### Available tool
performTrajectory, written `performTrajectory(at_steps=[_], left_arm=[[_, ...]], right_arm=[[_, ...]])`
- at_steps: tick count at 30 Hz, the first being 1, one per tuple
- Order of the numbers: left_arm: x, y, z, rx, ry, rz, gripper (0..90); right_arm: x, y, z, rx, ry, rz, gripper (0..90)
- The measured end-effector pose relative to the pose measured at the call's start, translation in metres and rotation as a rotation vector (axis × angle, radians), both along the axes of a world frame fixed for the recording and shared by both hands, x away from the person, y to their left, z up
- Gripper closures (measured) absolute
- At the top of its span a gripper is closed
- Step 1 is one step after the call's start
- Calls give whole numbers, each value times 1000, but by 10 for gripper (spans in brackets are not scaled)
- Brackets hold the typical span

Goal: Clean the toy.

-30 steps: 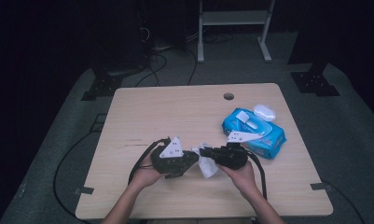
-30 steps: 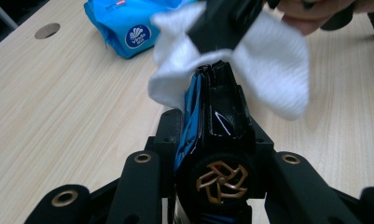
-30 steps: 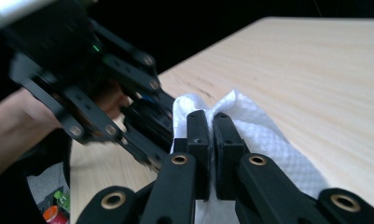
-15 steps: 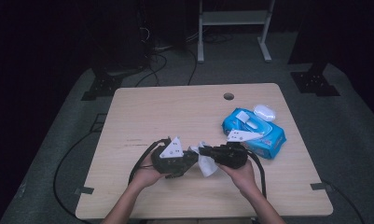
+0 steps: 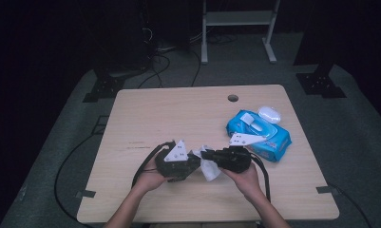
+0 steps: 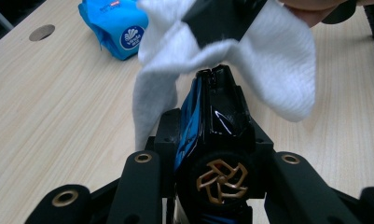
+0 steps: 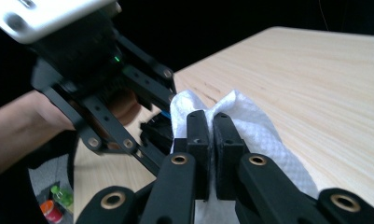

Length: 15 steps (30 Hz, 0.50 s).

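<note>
Pale wooden table [image 5: 145,114] in dark room, far half bare. Near front edge: left gripper [image 5: 190,161] clenched on black-and-blue object [image 6: 212,116], right gripper [image 5: 208,154] clamped on white wipe [image 5: 209,167]. Blue wipes pack [image 5: 259,133] right.

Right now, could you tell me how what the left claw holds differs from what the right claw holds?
The left claw is shut on a glossy black, hard object with blue trim; the right claw is shut on a soft white textured wipe. The black object keeps a rigid, narrow shape; the wipe hangs crumpled and draped. Both are held together above the light wooden table.
</note>
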<state>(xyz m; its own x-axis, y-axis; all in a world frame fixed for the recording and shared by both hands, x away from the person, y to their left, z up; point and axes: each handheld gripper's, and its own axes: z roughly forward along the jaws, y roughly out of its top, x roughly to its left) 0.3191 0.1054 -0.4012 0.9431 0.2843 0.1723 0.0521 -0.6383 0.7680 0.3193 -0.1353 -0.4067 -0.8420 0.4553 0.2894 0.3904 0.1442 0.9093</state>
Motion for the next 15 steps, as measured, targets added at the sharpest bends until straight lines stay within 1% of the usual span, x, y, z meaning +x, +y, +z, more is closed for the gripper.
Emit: performTrajectory(at_steps=[4, 5, 6, 8, 9, 10, 11, 12, 14, 15], left_arm=[[0, 0, 0, 11, -5, -5, 663], [0, -1, 0, 13, -5, -7, 663], [-1, -2, 0, 7, -4, -5, 664], [-1, -3, -1, 10, -6, -7, 664], [-1, -3, -1, 13, -8, -10, 664], [-1, -5, -1, 18, -10, -12, 664], [-1, -5, -1, 18, -10, -12, 664], [-2, -6, -1, 22, -11, -12, 664], [-2, -5, -1, 22, -13, -12, 664], [-2, -5, -1, 21, -15, -12, 664]], right_arm=[[3, -2, -10, -40, 25, -24, 866], [2, -2, -9, -44, 17, -25, 866], [0, -1, -7, -38, 10, -22, 866], [-2, 2, 0, -24, -10, -13, 866], [-3, 4, 4, -3, -18, 4, 866], [-5, 6, 8, 6, -24, 12, 866], [-9, 12, 14, -5, -51, 31, 866], [-12, 17, 17, -14, -70, 43, 865], [-14, 20, 18, -44, -89, 43, 865], [-13, 20, 17, -57, -91, 37, 865]])
